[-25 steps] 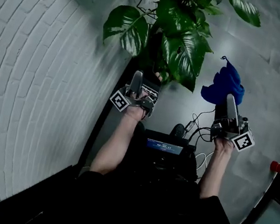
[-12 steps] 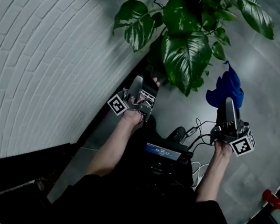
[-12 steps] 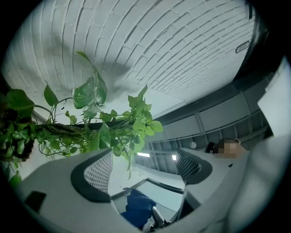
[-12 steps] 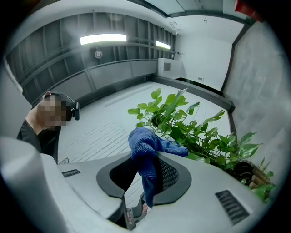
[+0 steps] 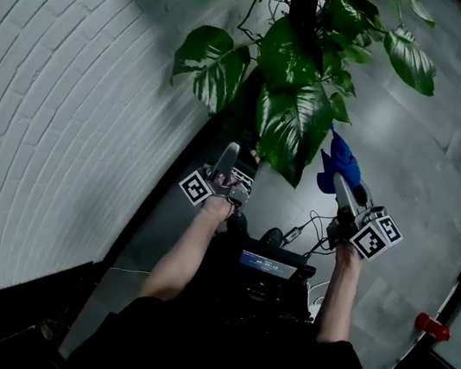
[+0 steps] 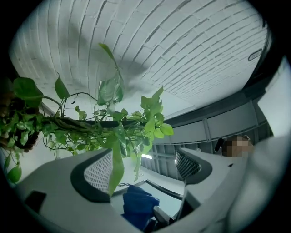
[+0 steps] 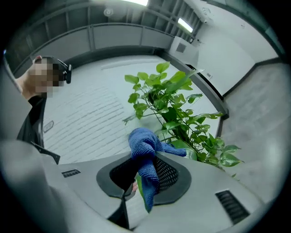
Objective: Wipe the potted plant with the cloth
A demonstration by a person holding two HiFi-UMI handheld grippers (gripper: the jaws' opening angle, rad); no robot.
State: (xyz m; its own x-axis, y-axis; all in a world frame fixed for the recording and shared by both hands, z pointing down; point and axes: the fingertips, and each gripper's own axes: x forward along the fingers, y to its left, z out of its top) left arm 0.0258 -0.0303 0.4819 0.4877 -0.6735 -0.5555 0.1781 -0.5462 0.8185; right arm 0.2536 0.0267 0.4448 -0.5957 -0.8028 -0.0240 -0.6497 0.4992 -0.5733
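Observation:
The potted plant (image 5: 289,119) rises along the white brick wall, its big green leaves hanging at the top middle of the head view. My right gripper (image 5: 341,186) is shut on a blue cloth (image 5: 337,162), and the cloth sits against the right edge of the large drooping leaf (image 5: 285,131). In the right gripper view the cloth (image 7: 146,157) bunches between the jaws, with the plant (image 7: 182,113) behind it. My left gripper (image 5: 230,151) is under the leaves, open. In its own view a long leaf (image 6: 117,164) hangs between the spread jaws, with the cloth (image 6: 136,207) below.
A white brick wall (image 5: 60,107) curves along the left, with a dark baseboard below it. The grey floor (image 5: 429,151) spreads to the right. A red object (image 5: 430,325) stands at the right edge. A screen device (image 5: 268,264) with cables hangs at the person's chest.
My right gripper has carried the blue cloth leftward, from out in the open over the floor to the edge of the big leaf. The left gripper has hardly moved.

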